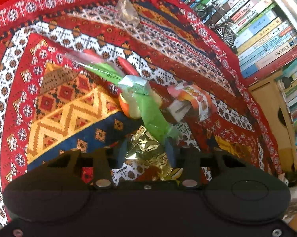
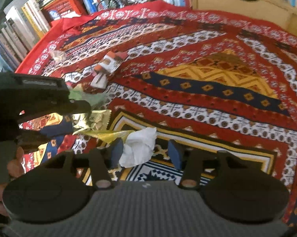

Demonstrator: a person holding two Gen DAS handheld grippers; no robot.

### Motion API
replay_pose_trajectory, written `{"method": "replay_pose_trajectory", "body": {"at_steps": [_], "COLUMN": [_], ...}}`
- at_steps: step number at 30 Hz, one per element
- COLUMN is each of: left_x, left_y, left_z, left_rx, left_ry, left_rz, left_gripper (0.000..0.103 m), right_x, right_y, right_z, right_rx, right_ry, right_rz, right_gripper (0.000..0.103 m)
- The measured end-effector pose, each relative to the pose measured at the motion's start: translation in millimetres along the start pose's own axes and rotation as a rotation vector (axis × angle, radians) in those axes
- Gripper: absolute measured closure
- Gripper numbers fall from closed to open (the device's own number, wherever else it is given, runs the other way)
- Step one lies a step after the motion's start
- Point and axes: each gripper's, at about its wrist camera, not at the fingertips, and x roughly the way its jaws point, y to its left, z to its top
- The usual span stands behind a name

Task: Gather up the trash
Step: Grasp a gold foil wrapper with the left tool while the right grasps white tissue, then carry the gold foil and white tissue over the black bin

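Between the left gripper point(image 1: 147, 150) pads sits a crinkled gold foil wrapper point(image 1: 148, 150); both pads appear to press its sides, so the jaws read as clenched on it, though the black housing cuts off the wrapper's lower edge. Just beyond, a green plastic wrapper point(image 1: 154, 114) overlaps an orange-and-yellow item that it partly hides. A small printed carton point(image 1: 189, 100) lies beside these, and a clear crumpled film point(image 1: 127, 11) rests farther off on the woven patterned cloth point(image 1: 69, 106).

Blue foam pads of the right gripper point(image 2: 145, 154) flank a crumpled white tissue point(image 2: 138, 148); one pad touches it, the other stands apart, so the jaws are released. Books line the far edge, blurred.
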Motion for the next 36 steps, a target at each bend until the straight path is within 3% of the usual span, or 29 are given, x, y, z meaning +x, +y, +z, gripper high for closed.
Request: {"method": "replay_pose_trajectory", "body": {"at_steps": [4, 7, 26, 36], "left_x": [-7.1, -12.2, -75.2, -122.4], "left_y": [-11.4, -17.1, -2.8, 31.4], "left_z": [-1.4, -1.5, -10.2, -32.3], "left_rx": [0.067, 0.094, 0.095, 0.113], "left_ry": [-0.031, -0.03, -0.131, -0.174], "left_rz": [0.009, 0.002, -0.048, -0.054], "left_gripper": [0.069, 0.07, 0.07, 0.07], "right_x": [0.8, -1.1, -38.7, -73.0], "right_y": [0.4, 0.4, 4.3, 28.5], "right_z": [-1.1, -1.2, -3.7, -29.0], "right_rx": [-0.006, -0.009, -0.007, -0.023], "right_ry": [0.008, 0.004, -0.092, -0.158], "right_rz": [0.04, 0.05, 0.006, 0.005], "right_gripper": [0.067, 0.07, 0.071, 0.071]}}
